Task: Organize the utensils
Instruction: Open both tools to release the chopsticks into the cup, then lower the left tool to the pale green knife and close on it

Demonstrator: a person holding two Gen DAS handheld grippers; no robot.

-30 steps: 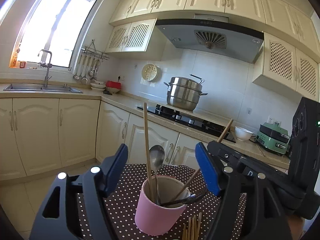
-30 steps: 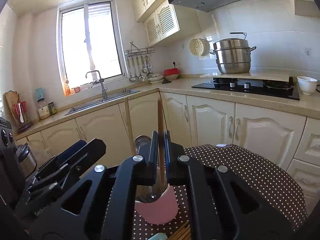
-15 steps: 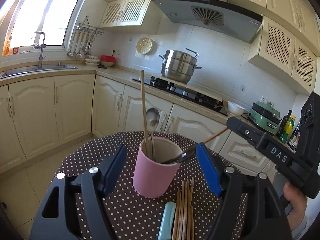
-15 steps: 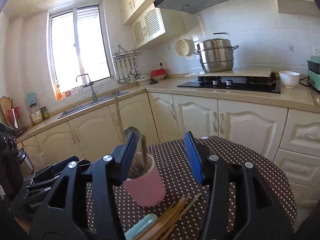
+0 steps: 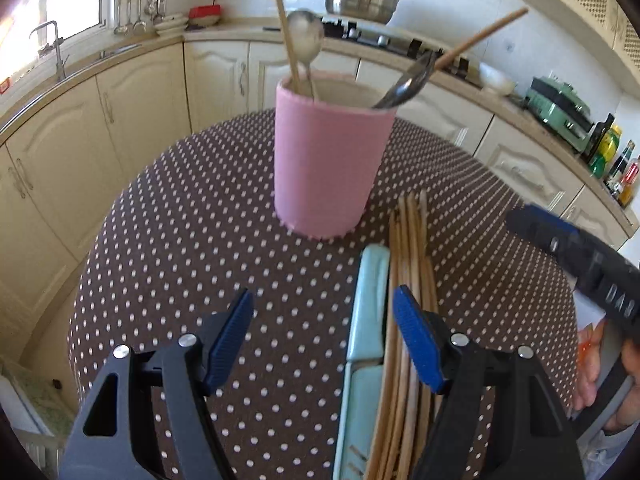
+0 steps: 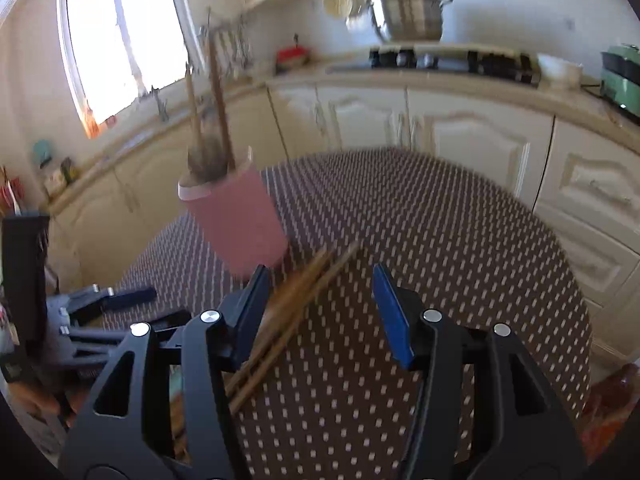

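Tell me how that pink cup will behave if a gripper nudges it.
The pink cup is tall and narrow, so it would probably tip rather than slide. The chopsticks and spoons leaning out above its rim likely make it top-heavy. The dotted cloth may grip its base.

left gripper (image 5: pixel 323 322): black angular frame, blue finger pads (image 5: pixel 416 340), round silver screws | right gripper (image 6: pixel 320 312): same black frame, blue pads, silver screws, white lettering along its side | hand (image 5: pixel 612 392): bare skin
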